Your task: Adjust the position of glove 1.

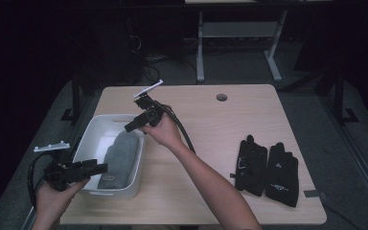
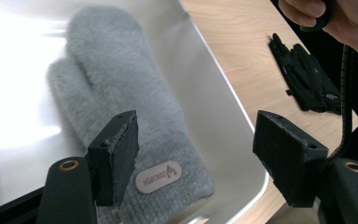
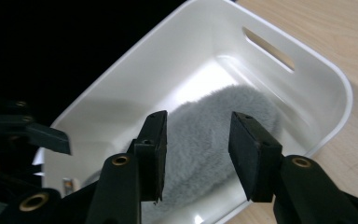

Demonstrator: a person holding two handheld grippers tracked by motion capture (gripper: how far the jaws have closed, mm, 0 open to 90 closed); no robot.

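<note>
Dim room; grey floor [image 1: 316,120]; white-legged desk [image 1: 239,33] behind light wooden table [image 1: 249,103]; cables [image 1: 148,60] on floor.

A dim lab or workshop: light wooden table [image 1: 249,108], grey carpet, white-legged desk [image 1: 239,33], loose cables behind.

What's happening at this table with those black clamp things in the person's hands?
A person holds a two-jaw gripper in each hand over a white plastic bin on the light wooden table. A fluffy grey mitten lies inside the bin. The left gripper hangs open above the mitten's cuff, and the right gripper hangs open above its other end; neither grips it. A pair of black gloves lies on the table to the right.
</note>
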